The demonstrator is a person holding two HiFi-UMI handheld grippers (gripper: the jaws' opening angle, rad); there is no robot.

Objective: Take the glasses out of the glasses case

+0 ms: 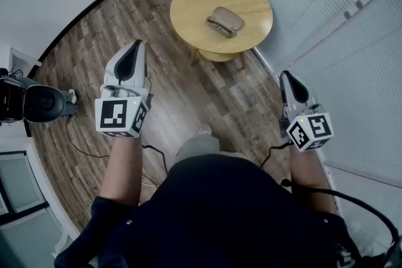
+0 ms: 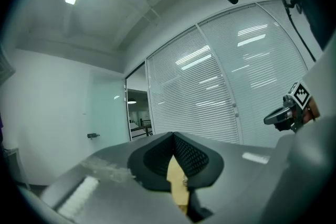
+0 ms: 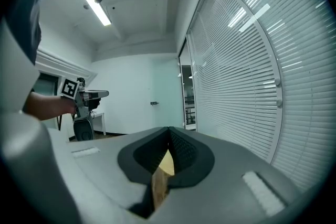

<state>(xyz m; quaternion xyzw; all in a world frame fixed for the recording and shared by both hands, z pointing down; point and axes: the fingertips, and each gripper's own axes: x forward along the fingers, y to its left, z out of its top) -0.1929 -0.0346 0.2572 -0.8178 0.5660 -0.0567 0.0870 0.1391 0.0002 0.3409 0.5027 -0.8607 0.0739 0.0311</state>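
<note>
A brown glasses case (image 1: 224, 21) lies on a round wooden table (image 1: 188, 9) at the top of the head view, its lid down as far as I can tell. No glasses are visible. My left gripper (image 1: 137, 47) is held up over the wooden floor, well short of the table and to its left; its jaws are shut with nothing between them. Right of the table's near edge my right gripper (image 1: 286, 76) is also shut and empty. In the gripper views, the left gripper (image 2: 172, 136) and right gripper (image 3: 168, 129) point at walls and blinds only.
A glass wall with white blinds (image 1: 352, 22) runs along the right, close to the table. A black machine (image 1: 38, 103) stands at the left with a cable (image 1: 81, 149) trailing over the wooden floor (image 1: 188, 103). The person's dark torso fills the bottom.
</note>
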